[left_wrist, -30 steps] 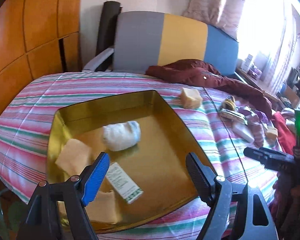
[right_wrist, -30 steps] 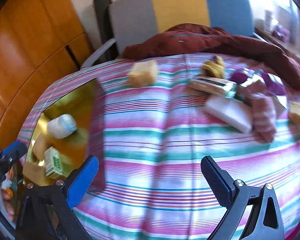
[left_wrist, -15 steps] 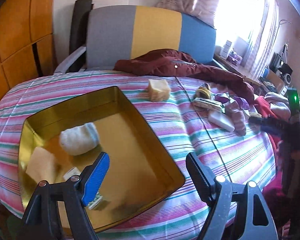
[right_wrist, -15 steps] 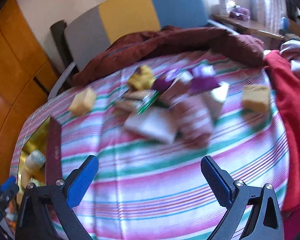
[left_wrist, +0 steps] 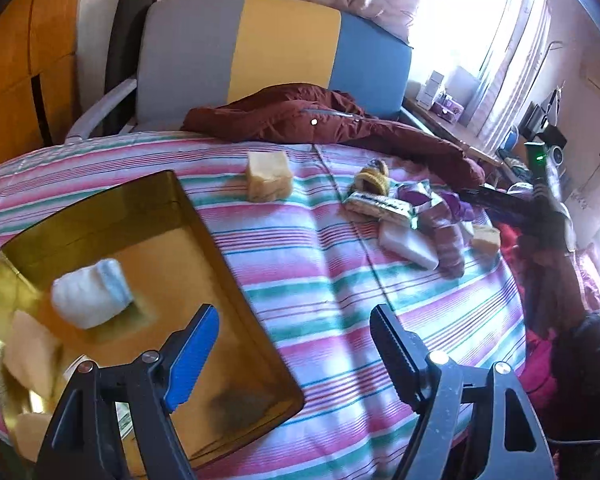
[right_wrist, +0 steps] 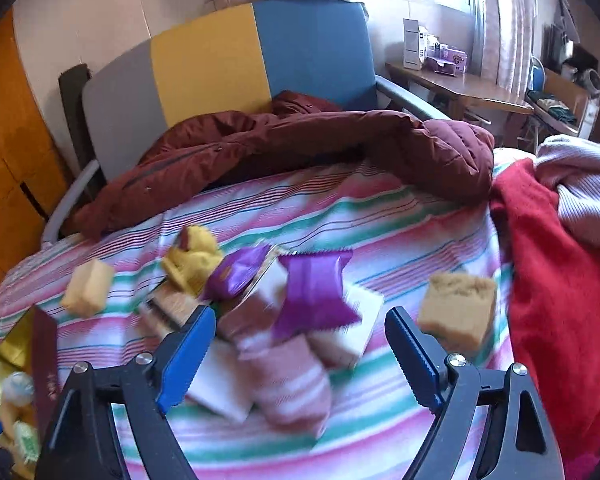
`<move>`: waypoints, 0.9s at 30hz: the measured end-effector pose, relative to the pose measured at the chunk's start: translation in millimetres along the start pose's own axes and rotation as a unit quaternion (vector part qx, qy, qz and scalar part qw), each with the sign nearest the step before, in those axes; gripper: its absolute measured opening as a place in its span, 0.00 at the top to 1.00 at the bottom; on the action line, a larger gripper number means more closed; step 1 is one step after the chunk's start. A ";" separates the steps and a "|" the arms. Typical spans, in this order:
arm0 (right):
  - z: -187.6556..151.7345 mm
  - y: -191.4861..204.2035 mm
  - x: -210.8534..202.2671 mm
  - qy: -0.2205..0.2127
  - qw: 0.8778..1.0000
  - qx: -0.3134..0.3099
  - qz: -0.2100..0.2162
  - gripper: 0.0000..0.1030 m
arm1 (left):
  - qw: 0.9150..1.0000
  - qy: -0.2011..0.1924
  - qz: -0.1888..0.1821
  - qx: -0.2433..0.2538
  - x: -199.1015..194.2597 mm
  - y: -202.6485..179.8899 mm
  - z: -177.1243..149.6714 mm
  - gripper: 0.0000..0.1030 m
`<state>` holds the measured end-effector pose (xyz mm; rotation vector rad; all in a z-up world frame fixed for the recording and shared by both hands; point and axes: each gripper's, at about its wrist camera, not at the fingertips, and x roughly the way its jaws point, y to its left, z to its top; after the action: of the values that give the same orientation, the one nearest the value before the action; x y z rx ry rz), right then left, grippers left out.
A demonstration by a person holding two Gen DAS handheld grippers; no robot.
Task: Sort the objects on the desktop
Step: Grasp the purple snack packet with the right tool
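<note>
1. Striped pink, green and white cloth (left_wrist: 320, 280) covers the surface in your left wrist view. Your left gripper (left_wrist: 296, 356) has its jaws spread and empty, above the right edge of the shiny gold metal tray (left_wrist: 204, 232). A rolled white sock (left_wrist: 90, 298) lies in the tray.
2. In your right wrist view, your right gripper (right_wrist: 300, 356) is closing its jaws, still apart, over the blurred pile: a pink-and-white striped sock (right_wrist: 288, 384) and a purple foil snack packet (right_wrist: 314, 294). A tan sponge block (right_wrist: 456, 310) lies just to the right.

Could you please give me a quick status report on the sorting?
Left gripper open, empty, over gold tray. Right gripper closing, nothing gripped, above pink striped sock in the pile. Purple wrapper overlaps the sock.
</note>
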<state>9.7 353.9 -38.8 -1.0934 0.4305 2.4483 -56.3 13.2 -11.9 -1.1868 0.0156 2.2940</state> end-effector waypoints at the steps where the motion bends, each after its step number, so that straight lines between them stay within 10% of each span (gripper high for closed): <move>1: 2.2 -2.0 5.3 0.002 1.000 -0.001 -0.004 0.15 | 1.000 0.003 -0.007 0.000 2.8 -2.9 3.6 0.24; 7: 6.5 -11.1 30.1 0.015 1.000 -0.004 -0.009 0.21 | 0.999 0.016 -0.035 0.004 19.8 -20.8 20.9 0.24; 13: 4.0 -16.6 43.0 0.030 1.000 0.002 -0.004 0.51 | 0.998 0.033 -0.055 0.003 40.2 -39.0 34.8 0.24; 27: 10.0 -15.4 23.1 0.005 1.000 0.003 0.024 0.51 | 0.976 0.126 -0.145 -0.107 124.1 -60.7 76.1 0.25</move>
<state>-2.9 377.3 -51.5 -1.1048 0.4708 2.4825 -141.4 141.7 -45.2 -1.4762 -0.2992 1.9160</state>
